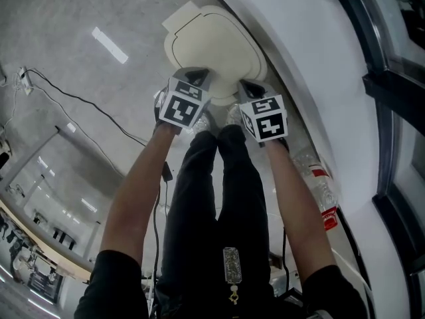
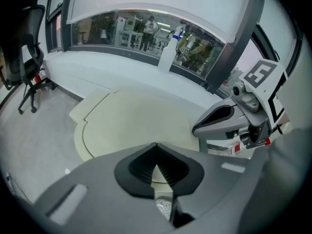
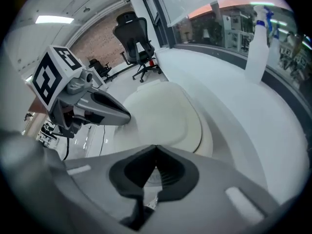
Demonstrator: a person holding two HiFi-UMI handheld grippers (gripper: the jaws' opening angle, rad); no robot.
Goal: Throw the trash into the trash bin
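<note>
Grey polished floor [image 1: 73, 85] and a white window ledge [image 1: 312, 65] frame a cream trash bin [image 1: 212, 42], pictured with its lid down. The left gripper [image 2: 156, 146] is held over the lid and tilted downward. It is closed completely, its pad tips pressed together with nothing clamped between them. The right gripper [image 3: 156, 149] is held just beside it, its tips likewise met and nothing gripped. By the ledge, beside the right forearm, clear plastic bottles [image 1: 322, 191] with red labels are seen lying apart from both grippers. A white spray bottle [image 3: 257, 45] is stood farther along the ledge.
</note>
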